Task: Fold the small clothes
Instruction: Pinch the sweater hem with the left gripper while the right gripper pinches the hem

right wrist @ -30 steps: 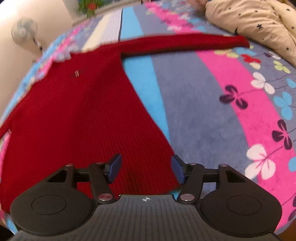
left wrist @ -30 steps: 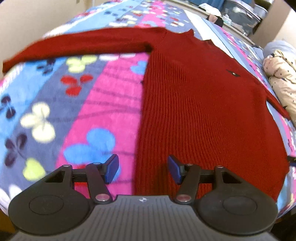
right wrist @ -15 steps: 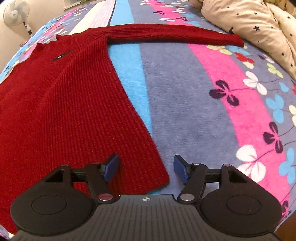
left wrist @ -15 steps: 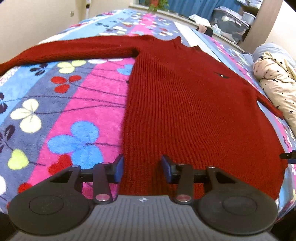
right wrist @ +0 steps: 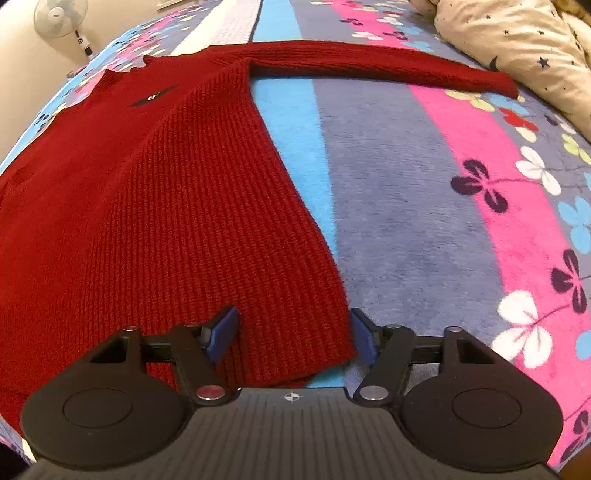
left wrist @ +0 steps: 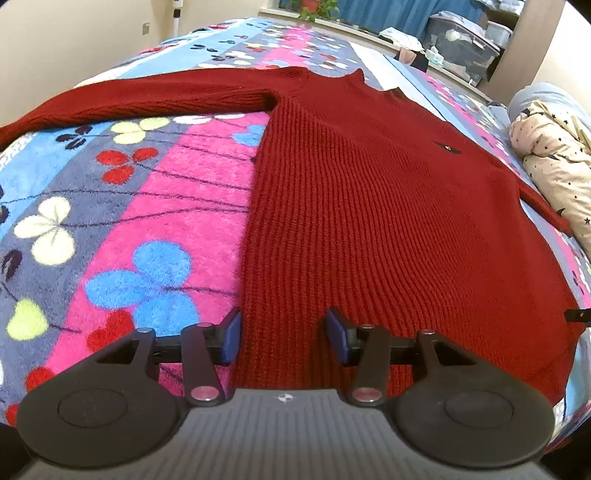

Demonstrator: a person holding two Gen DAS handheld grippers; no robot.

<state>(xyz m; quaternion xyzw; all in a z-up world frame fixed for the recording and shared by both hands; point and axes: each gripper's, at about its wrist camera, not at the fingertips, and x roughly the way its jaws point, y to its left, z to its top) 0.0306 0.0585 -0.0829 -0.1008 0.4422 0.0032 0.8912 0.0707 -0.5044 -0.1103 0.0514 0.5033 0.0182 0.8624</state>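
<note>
A dark red ribbed sweater (left wrist: 369,206) lies flat, front up, on a flowered fleece blanket (left wrist: 147,206), with both sleeves stretched out sideways. My left gripper (left wrist: 282,336) is open, its fingers either side of the sweater's bottom left hem corner. My right gripper (right wrist: 293,336) is open, its fingers either side of the bottom right hem corner of the sweater (right wrist: 166,206). The left sleeve (left wrist: 147,96) runs to the far left. The right sleeve (right wrist: 388,66) runs to the far right. A small dark chest logo (right wrist: 151,98) shows.
A beige star-print quilt (left wrist: 554,162) is bundled at the right of the bed; it also shows in the right wrist view (right wrist: 517,33). Storage boxes (left wrist: 461,48) and a plant stand beyond the bed. A white fan (right wrist: 61,16) stands at the far left.
Both grippers have moved down and in to the sweater's hem. The hem corners now sit between the open fingers. The left fingers have narrowed a little.
</note>
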